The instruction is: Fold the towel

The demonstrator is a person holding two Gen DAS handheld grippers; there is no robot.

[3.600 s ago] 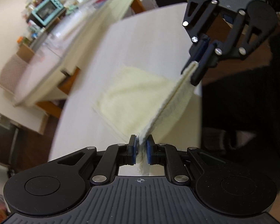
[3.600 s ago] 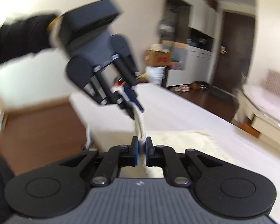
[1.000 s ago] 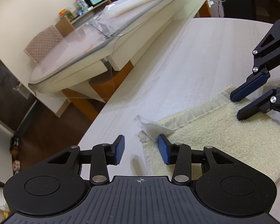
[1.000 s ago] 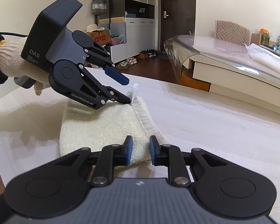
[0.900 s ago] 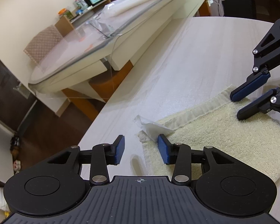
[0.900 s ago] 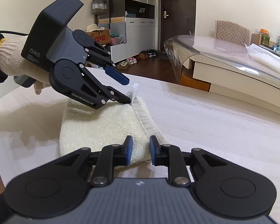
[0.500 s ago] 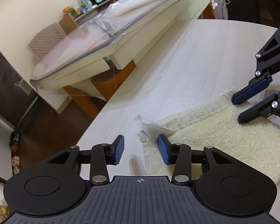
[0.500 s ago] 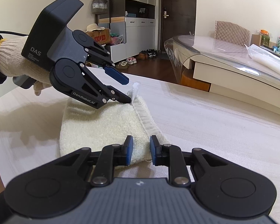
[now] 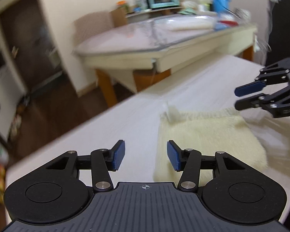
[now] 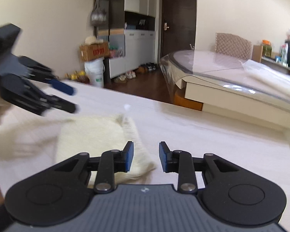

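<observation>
Both left tongs (image 9: 146, 155) and right tongs (image 10: 146, 155) gape empty above the folded towel (image 9: 206, 135) on the table (image 9: 137, 123).

We see our black right tool (image 10: 144, 156) spread open, hovering above the folded cream terry towel (image 10: 98, 135) on the white counter (image 10: 203, 135).

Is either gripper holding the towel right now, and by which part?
No. The left gripper and right gripper are open; the towel lies free.
</observation>
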